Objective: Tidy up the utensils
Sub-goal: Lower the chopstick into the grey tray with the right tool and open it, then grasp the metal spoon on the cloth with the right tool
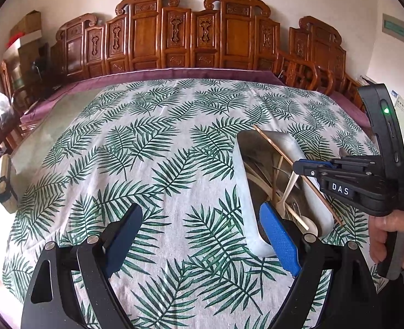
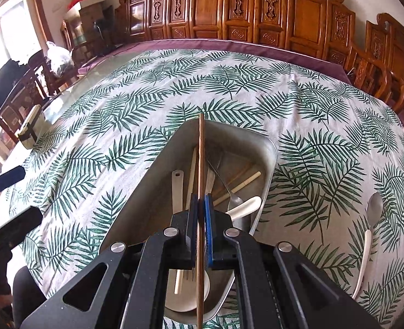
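Observation:
A metal tray on the leaf-print tablecloth holds several utensils: white spoons, pale chopsticks, a metal spoon, a fork. My right gripper is shut on a brown chopstick, which hangs lengthwise above the tray, its far tip over the tray's far rim. My left gripper is open and holds nothing; its blue finger pad is beside the tray's near left corner. A white-handled spoon lies on the cloth to the right of the tray.
Carved wooden chairs line the table's far edge. A small box stands at the table's left side. A hand grips the right tool's handle. The cloth left of the tray is bare.

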`<state>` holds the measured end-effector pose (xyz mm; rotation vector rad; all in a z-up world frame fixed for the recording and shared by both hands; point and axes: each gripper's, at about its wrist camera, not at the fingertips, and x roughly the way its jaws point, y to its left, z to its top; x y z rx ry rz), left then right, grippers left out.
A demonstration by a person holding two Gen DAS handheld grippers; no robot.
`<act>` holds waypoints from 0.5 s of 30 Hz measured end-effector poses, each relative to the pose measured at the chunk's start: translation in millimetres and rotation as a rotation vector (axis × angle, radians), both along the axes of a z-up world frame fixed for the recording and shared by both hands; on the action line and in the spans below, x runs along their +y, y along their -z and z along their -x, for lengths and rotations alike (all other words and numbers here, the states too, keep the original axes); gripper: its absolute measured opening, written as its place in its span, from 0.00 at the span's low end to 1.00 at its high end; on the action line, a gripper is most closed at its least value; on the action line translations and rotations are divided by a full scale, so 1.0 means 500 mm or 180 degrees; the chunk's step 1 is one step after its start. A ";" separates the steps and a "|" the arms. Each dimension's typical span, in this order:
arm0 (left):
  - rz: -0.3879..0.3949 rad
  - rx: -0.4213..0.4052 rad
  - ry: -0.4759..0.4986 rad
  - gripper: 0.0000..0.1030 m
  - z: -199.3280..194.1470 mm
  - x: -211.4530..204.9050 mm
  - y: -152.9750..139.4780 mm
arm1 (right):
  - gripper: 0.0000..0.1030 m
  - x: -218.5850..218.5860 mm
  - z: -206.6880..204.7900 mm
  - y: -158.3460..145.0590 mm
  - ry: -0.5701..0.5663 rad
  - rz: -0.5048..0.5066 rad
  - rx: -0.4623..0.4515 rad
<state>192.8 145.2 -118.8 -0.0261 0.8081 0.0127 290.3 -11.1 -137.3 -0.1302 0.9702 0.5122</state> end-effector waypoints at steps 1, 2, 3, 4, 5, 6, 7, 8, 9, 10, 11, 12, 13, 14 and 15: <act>-0.0002 0.0001 0.0007 0.81 0.000 -0.002 0.000 | 0.06 -0.001 0.001 -0.003 0.0010 -0.0019 -0.0009; -0.0003 0.0002 0.0012 0.81 0.000 -0.002 0.000 | 0.06 -0.001 0.002 -0.005 0.0005 -0.0043 -0.0015; -0.0006 0.0001 0.0019 0.81 0.000 -0.004 0.000 | 0.06 -0.002 0.003 -0.007 -0.0005 -0.0049 -0.0020; -0.0009 -0.0001 0.0025 0.81 0.001 -0.005 0.000 | 0.07 -0.003 0.005 -0.008 -0.0012 -0.0049 -0.0030; -0.0014 -0.0001 0.0033 0.81 0.001 -0.007 -0.001 | 0.07 -0.007 0.008 -0.010 -0.0023 -0.0049 -0.0048; -0.0016 -0.0002 0.0037 0.81 0.001 -0.008 -0.001 | 0.07 -0.011 0.010 -0.011 -0.0032 -0.0052 -0.0054; -0.0016 -0.0003 0.0042 0.81 0.002 -0.010 -0.001 | 0.07 -0.015 0.013 -0.013 -0.0033 -0.0056 -0.0062; -0.0017 -0.0001 0.0051 0.81 0.002 -0.013 -0.001 | 0.07 -0.025 0.016 -0.017 -0.0026 -0.0074 -0.0073; -0.0022 0.0000 0.0061 0.81 0.003 -0.015 -0.001 | 0.07 -0.033 0.019 -0.019 -0.0025 -0.0087 -0.0077; -0.0027 -0.0002 0.0067 0.81 0.004 -0.018 -0.001 | 0.06 -0.044 0.023 -0.023 -0.0027 -0.0104 -0.0091; -0.0031 -0.0004 0.0077 0.81 0.005 -0.022 -0.002 | 0.07 -0.054 0.026 -0.026 -0.0028 -0.0105 -0.0108; -0.0030 -0.0005 0.0089 0.81 0.006 -0.025 -0.002 | 0.07 -0.068 0.032 -0.029 -0.0024 -0.0100 -0.0133; -0.0030 -0.0005 0.0098 0.81 0.006 -0.028 -0.002 | 0.07 -0.083 0.036 -0.031 -0.0023 -0.0096 -0.0147; -0.0032 -0.0012 0.0114 0.81 0.008 -0.033 -0.003 | 0.07 -0.093 0.039 -0.032 -0.0023 -0.0086 -0.0152; -0.0032 -0.0013 0.0124 0.81 0.008 -0.036 -0.003 | 0.07 -0.109 0.043 -0.032 -0.0018 -0.0066 -0.0164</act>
